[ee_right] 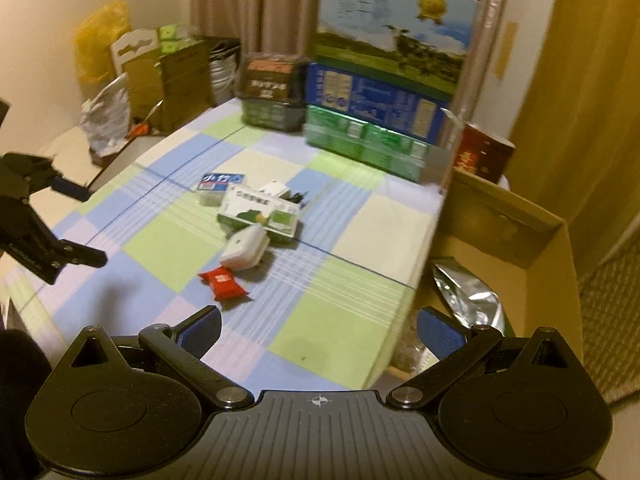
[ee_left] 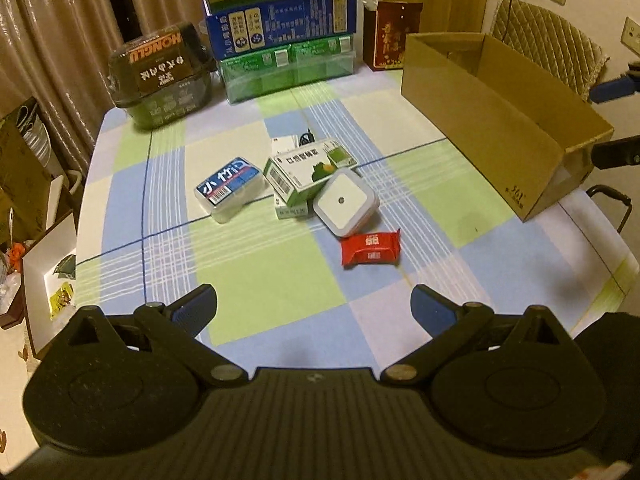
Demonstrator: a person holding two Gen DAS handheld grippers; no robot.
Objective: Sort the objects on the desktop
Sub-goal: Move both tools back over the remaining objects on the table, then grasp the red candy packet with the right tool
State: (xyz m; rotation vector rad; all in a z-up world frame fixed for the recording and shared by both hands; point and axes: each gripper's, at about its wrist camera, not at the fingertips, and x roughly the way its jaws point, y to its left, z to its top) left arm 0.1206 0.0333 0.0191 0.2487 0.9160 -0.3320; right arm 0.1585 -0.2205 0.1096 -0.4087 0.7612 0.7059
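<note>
Left gripper and right gripper spread wide, apparently holding nothing

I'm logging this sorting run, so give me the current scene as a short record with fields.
surface: table with checked cloth
loose items: red packet, white square device, green-white carton, clear box with blue label
arrangement: white device leans against the carton; red packet lies apart, nearest the grippers
container: cardboard box at the table's right edge, open-topped
box contents: silver foil pouch
left gripper: open, empty
right gripper: open, empty
</note>
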